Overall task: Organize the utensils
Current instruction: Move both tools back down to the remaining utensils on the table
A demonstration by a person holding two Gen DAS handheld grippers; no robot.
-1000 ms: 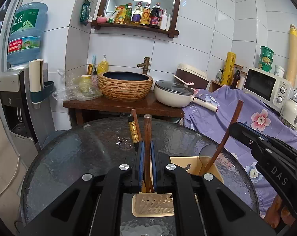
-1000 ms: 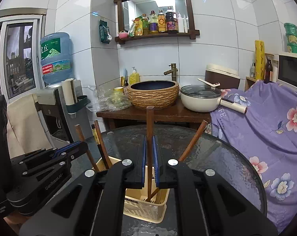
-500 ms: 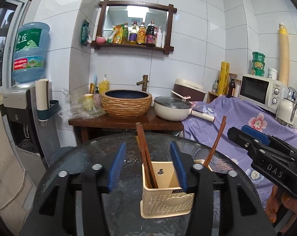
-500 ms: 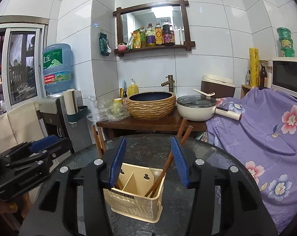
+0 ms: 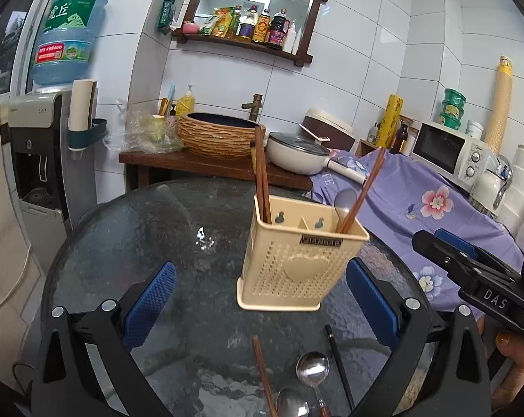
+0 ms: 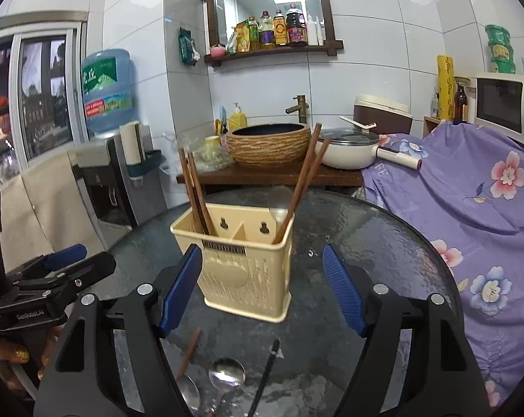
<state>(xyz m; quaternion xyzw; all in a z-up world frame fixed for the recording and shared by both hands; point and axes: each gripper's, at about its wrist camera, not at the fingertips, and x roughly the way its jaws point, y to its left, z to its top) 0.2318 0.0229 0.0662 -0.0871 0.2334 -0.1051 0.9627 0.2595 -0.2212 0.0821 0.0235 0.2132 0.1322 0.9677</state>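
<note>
**K:** Both grippers backed off vs 0.5 s ago, holder sits farther out now. L gripper (image 5: pixel 260 304) jaws spread wide, nothing held. R gripper (image 6: pixel 262 285) same, wide apart, empty.

**M:** Loose stuff?

**K:** Nearest cam, on the round dark textured-glass table (image 5: pixel 123 243): brown wooden chopstick (image 5: pixel 263 375), two steel spoons (image 5: pixel 312 370), thin black chopstick (image 5: pixel 338 365). All flat, just beside each other.

**M:** Holder?

**K:** Cream perforated plastic utensil holder (image 5: pixel 296 264) upright mid-table, past the loose pcs, btwn the blue pads (image 5: pixel 149 304). Two compartments. L one: pair of brown chopsticks (image 5: pixel 261 173), near upright. R one: another brown pair (image 5: pixel 364 187) tilted right, plus a spoon bowl (image 5: pixel 343 201) behind them.

**M:** Beyond?

**K:** Wooden counter w/ woven basin (image 5: pixel 220 135), white lidded pan (image 5: pixel 298 153).
</note>
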